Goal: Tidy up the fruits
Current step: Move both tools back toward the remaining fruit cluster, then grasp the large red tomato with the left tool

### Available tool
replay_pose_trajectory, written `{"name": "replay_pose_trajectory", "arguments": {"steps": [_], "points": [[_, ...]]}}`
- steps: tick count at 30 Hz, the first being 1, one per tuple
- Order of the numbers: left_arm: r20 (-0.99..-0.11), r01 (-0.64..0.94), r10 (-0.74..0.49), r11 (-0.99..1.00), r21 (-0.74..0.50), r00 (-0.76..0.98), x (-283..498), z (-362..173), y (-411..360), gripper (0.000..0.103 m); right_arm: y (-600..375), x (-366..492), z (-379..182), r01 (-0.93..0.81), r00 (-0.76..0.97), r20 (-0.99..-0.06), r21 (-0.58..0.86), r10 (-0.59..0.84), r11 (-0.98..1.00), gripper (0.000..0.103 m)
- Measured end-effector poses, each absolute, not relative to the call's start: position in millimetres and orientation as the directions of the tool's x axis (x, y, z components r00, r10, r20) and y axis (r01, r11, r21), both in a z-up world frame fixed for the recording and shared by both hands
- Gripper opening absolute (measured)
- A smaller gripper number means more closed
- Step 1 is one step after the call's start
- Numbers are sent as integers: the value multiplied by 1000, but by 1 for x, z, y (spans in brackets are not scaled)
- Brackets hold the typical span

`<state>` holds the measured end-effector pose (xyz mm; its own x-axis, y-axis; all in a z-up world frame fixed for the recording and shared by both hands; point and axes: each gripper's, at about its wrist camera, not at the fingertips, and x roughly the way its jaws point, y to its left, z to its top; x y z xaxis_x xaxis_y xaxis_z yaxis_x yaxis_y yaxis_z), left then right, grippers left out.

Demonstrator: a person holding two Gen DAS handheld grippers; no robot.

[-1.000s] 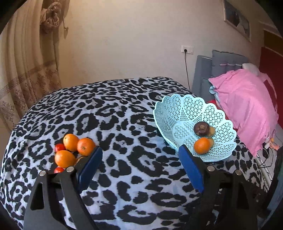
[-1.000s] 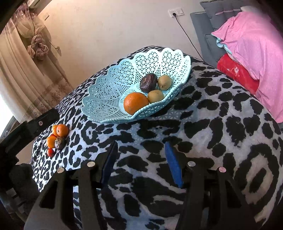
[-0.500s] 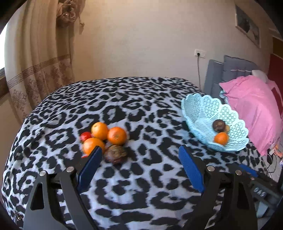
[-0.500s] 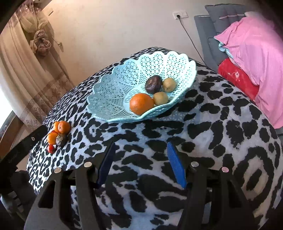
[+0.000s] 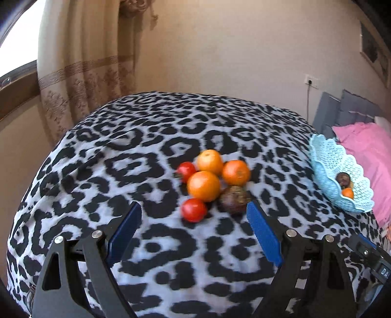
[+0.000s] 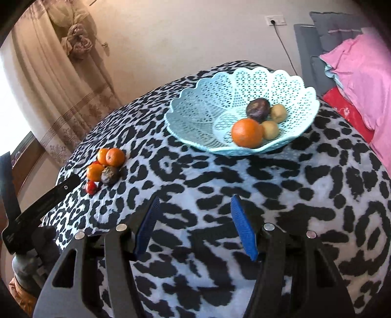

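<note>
A pile of fruit lies on the leopard-print table: three oranges (image 5: 204,186), two small red fruits (image 5: 193,210) and a dark passion fruit (image 5: 233,198). The pile also shows in the right wrist view (image 6: 105,166). My left gripper (image 5: 194,232) is open and empty, just short of the pile. A light blue lace basket (image 6: 195,107) holds an orange (image 6: 247,133), a dark fruit (image 6: 257,110) and two kiwis (image 6: 270,129). It also shows in the left wrist view (image 5: 325,161). My right gripper (image 6: 194,228) is open and empty, in front of the basket.
A curtain (image 5: 80,73) hangs at the back left. A bed with a pink blanket (image 6: 361,66) and a red cushion (image 6: 347,112) stands to the right of the table. A wall socket with a cord (image 6: 276,20) is behind the basket.
My left gripper has swung left from the basket to face the fruit pile, which now sits between its fingers' line. My right gripper has drifted back slightly from the basket.
</note>
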<state>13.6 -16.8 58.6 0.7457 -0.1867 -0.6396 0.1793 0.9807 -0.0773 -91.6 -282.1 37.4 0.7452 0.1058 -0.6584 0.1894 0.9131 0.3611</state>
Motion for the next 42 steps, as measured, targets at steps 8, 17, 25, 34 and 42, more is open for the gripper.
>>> {"name": "replay_pose_trajectory", "arguments": {"steps": [8, 17, 25, 34, 42], "points": [[-706, 101, -111, 993, -55, 699, 34, 37, -3, 87, -268, -87, 37, 165, 734, -668, 348, 120, 923, 62], [-729, 190, -191, 978, -85, 657, 50, 30, -15, 71, -258, -83, 35, 141, 723, -678, 337, 136, 931, 62], [-732, 243, -250, 963, -118, 634, 53, 24, -18, 28, -244, -78, 39, 104, 720, -677, 323, 153, 941, 62], [-606, 216, -231, 971, -99, 761, 24, 43, -14, 28, -225, -67, 43, 65, 710, -685, 296, 164, 953, 62], [-605, 106, -190, 979, -172, 773, 29, 42, 11, 28, -198, -41, 45, -5, 691, -697, 257, 189, 966, 62]]}}
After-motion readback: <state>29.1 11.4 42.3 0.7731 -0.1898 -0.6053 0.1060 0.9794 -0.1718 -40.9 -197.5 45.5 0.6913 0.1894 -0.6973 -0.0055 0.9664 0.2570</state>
